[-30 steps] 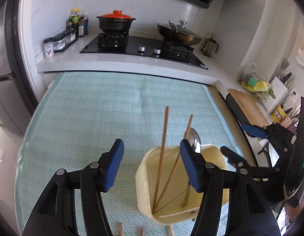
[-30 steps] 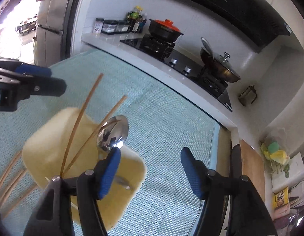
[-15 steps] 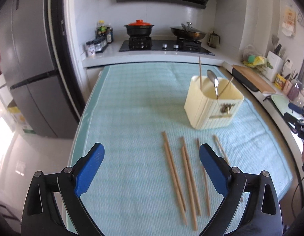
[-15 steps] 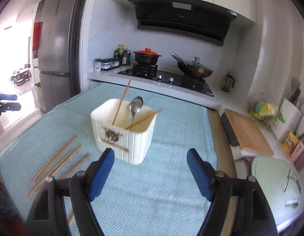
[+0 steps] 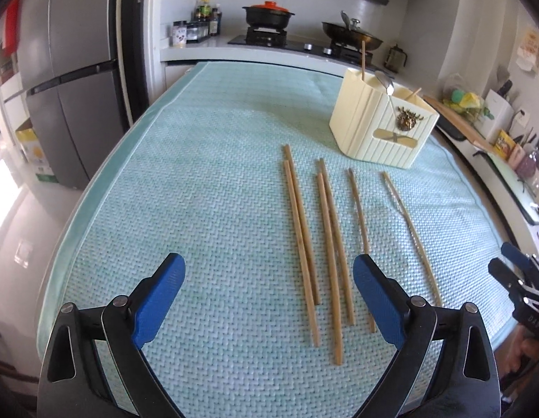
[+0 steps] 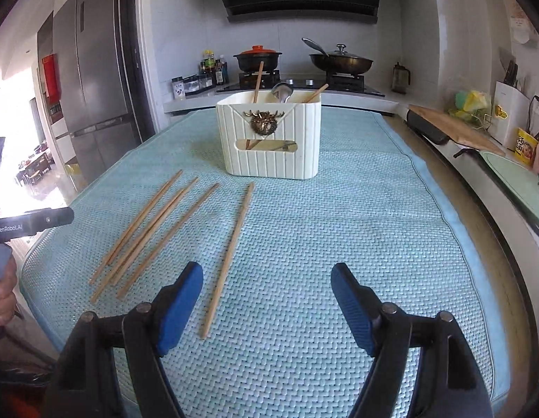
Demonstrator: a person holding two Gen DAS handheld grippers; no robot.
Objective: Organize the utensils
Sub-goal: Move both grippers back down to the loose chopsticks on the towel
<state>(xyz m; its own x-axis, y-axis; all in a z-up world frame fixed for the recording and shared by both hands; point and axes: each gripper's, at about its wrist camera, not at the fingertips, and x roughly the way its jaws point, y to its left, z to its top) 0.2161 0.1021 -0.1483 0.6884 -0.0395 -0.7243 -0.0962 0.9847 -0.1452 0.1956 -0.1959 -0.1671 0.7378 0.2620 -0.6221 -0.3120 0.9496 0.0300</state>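
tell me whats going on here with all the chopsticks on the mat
A person with a handheld gripper in each hand is sorting utensils into a cream holder on a teal mat. The holder already has two chopsticks and a spoon standing in it. Six loose chopsticks lie in front of it on the mat. The left gripper and right gripper both hover above the mat's near edge, jaws open and empty, nothing grasped yet.

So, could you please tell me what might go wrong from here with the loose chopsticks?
1. Four chopsticks lie in close pairs; a grab may catch two.
2. The holder already has leaning chopsticks and a spoon that could block a new one.
3. The lone chopstick lies flat and may roll away.
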